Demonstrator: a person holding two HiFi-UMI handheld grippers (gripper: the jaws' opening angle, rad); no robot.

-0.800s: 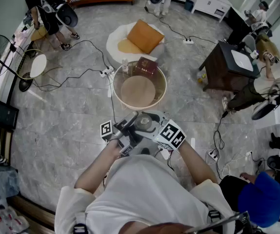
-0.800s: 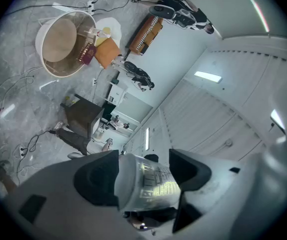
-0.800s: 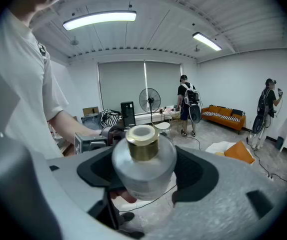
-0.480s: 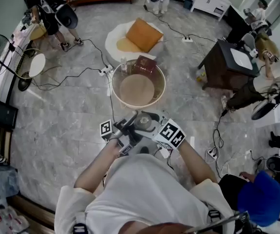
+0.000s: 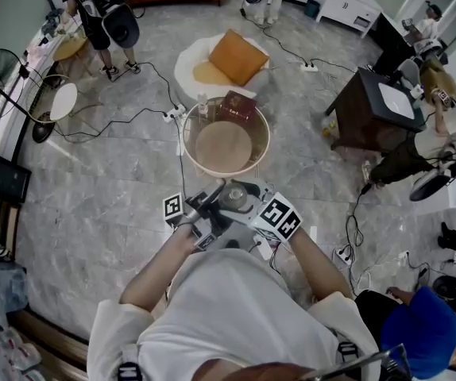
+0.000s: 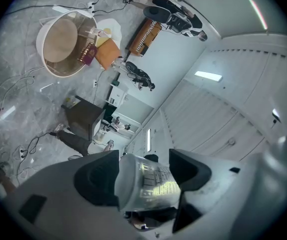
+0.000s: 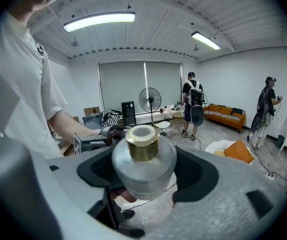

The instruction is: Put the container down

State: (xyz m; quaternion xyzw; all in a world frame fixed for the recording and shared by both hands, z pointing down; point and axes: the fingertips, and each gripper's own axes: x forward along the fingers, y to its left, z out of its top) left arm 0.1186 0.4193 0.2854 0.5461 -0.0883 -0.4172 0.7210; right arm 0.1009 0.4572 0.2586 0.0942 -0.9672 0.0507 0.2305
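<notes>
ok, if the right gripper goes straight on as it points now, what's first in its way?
The container clamped in the right gripper itself. Just behind it is the left gripper, apparently gripping the container's far end. How close they are is hard to judge.

A grey marble-tiled floor [image 5: 109, 205] is observed throughout. A round, pale-rimmed table [image 5: 225, 151] is stood on it. A dark red book [image 5: 237, 106] and a small bottle [image 5: 204, 106] are placed at the table's far edge. Beyond it, a white round cushion [image 5: 187, 62] is laid on the tiles and topped by an orange pillow [image 5: 237, 57]. A power strip [image 5: 308, 67] and black cables [image 5: 125, 121] are spread across the floor.
</notes>
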